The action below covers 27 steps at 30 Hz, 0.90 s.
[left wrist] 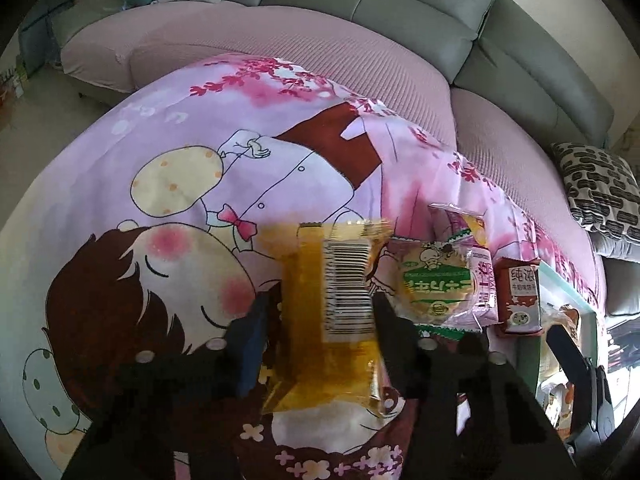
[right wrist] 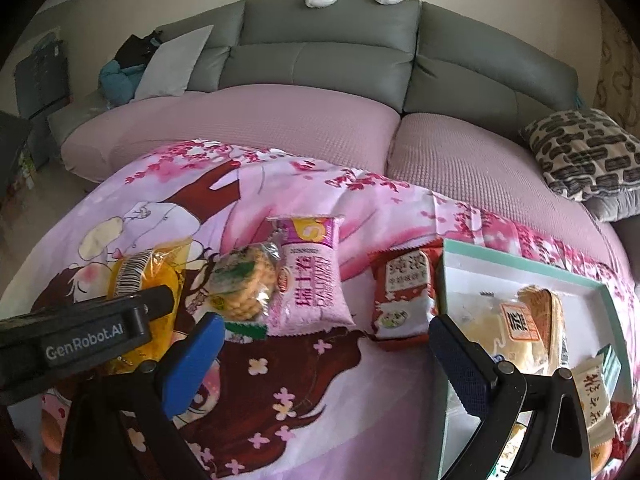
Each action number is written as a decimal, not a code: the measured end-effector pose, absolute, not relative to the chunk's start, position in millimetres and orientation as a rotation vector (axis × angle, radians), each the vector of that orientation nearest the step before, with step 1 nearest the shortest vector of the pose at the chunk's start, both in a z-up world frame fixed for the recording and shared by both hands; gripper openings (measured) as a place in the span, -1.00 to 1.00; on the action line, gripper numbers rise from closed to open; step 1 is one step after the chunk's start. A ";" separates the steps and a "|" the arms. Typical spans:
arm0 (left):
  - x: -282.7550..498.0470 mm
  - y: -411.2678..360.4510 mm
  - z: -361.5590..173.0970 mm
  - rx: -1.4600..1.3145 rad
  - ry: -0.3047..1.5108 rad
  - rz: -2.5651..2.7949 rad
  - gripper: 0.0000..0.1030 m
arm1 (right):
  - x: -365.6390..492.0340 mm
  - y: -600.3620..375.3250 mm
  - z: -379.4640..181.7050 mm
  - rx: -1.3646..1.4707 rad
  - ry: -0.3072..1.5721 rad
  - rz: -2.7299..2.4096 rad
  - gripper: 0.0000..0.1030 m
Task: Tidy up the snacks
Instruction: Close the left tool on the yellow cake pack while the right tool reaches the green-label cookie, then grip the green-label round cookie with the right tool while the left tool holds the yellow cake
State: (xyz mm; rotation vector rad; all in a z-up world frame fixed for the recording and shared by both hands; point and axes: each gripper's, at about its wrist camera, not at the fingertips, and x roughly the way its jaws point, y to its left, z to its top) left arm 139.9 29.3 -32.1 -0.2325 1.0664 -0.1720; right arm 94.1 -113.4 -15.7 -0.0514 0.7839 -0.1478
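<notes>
Left gripper [left wrist: 320, 320] clamps the yellow packet [left wrist: 332, 312]; only the right view shows the right gripper [right wrist: 324, 356] spread apart.

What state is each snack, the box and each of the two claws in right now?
Yellow transparent snack packet: sealed, gripped by left gripper.
Round green-labelled cracker pack: sealed, lying loose.
Pink plastic pouch: sealed, flat.
Red wrapper: sealed.
Teal-rimmed box: open, partly filled.
Right gripper: open, empty.
</notes>
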 end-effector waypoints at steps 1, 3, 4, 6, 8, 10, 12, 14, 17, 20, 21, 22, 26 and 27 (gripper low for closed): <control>140.1 30.1 -31.7 -0.236 1.065 -0.174 -0.14 | 95.4 -110.9 -15.9 -0.056 0.783 -0.142 1.00; 140.3 33.5 -29.9 -0.237 1.059 -0.159 -0.15 | 98.1 -104.9 -16.8 -0.067 0.783 -0.129 1.00; 140.5 35.8 -29.1 -0.236 1.055 -0.147 -0.15 | 99.1 -102.6 -17.2 -0.073 0.783 -0.124 1.00; 140.2 43.0 -27.8 -0.241 1.048 -0.119 -0.16 | 102.2 -96.5 -18.0 -0.086 0.779 -0.117 1.00; 141.0 51.2 -27.6 -0.244 1.044 -0.086 -0.16 | 105.8 -90.6 -18.3 -0.097 0.776 -0.104 1.00; 141.4 58.4 -27.8 -0.254 1.040 -0.063 -0.16 | 109.9 -84.3 -19.3 -0.112 0.774 -0.094 1.00; 140.9 65.1 -27.2 -0.263 1.034 -0.041 -0.16 | 114.6 -77.4 -20.9 -0.132 0.776 -0.090 0.99; 140.5 69.8 -26.4 -0.257 1.028 -0.016 -0.16 | 118.2 -71.0 -22.8 -0.147 0.779 -0.074 0.95; 140.8 74.9 -27.3 -0.267 1.026 0.001 -0.15 | 124.3 -60.0 -28.4 -0.199 0.792 -0.059 0.86; 141.4 75.3 -29.1 -0.269 1.031 -0.002 -0.15 | 129.3 -51.7 -35.8 -0.257 0.802 -0.060 0.71; 141.7 74.8 -29.7 -0.269 1.033 -0.004 -0.15 | 130.9 -50.7 -38.4 -0.267 0.808 -0.060 0.62; 142.0 74.4 -30.5 -0.270 1.036 -0.006 -0.15 | 132.7 -49.9 -40.8 -0.275 0.815 -0.062 0.59; 142.7 74.7 -32.3 -0.276 1.043 -0.011 -0.15 | 135.5 -49.0 -47.3 -0.324 0.813 -0.099 0.35; 142.5 75.0 -32.4 -0.277 1.044 -0.011 -0.15 | 135.9 -49.4 -46.6 -0.328 0.808 -0.106 0.13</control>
